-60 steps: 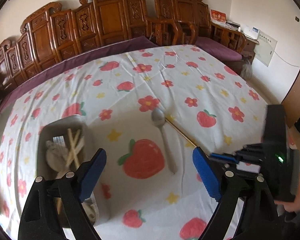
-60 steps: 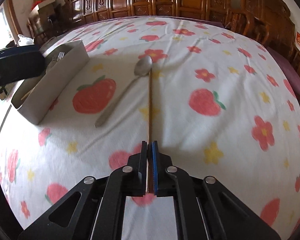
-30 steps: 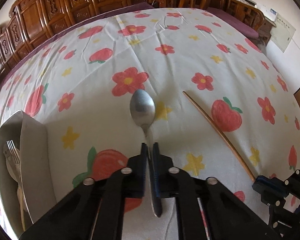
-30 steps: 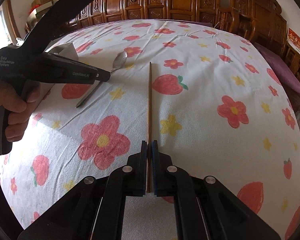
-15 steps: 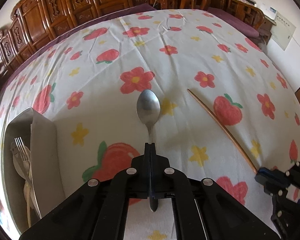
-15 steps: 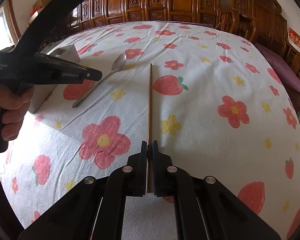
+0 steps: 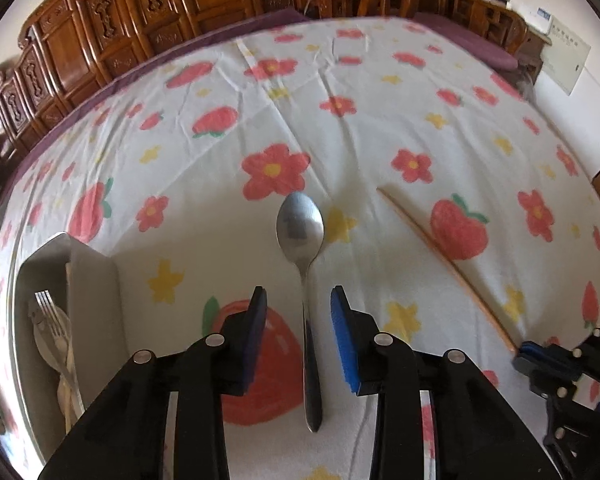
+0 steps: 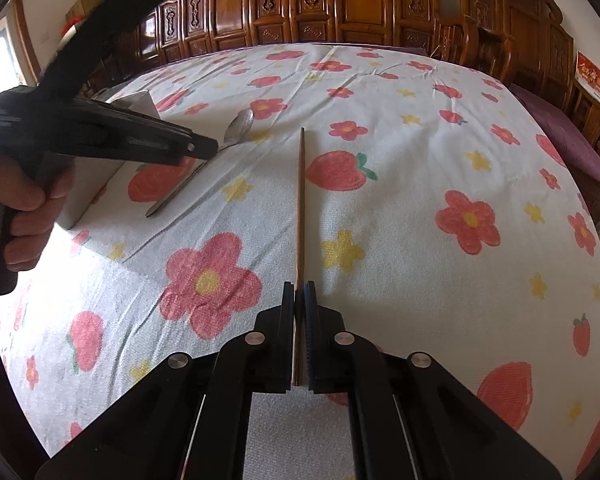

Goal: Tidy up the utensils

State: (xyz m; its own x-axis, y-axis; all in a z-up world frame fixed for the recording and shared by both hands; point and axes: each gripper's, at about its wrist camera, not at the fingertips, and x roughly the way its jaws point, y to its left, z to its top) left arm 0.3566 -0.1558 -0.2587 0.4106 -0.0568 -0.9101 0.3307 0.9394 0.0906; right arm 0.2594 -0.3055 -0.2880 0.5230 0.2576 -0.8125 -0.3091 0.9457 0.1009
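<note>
Left tool [image 7: 299, 300] just spread apart, pads clear of spoon [image 7: 305, 280] lying between them on desk [image 7: 380, 120]. Right tool [image 8: 299, 292] clenched on chopstick [image 8: 300, 200], stretching ahead along cloth. Utensil box [image 7: 92, 280] left of left tool, fork [image 7: 50, 320] inside.

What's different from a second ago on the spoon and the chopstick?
The left tool had been clamped on the spoon handle; its jaws have just been opening and now stand apart on either side of the handle, so the spoon is let go and lies on the tablecloth. Unchanged: the right tool is shut on the chopstick, in the same place; the utensil box has not shifted.
</note>
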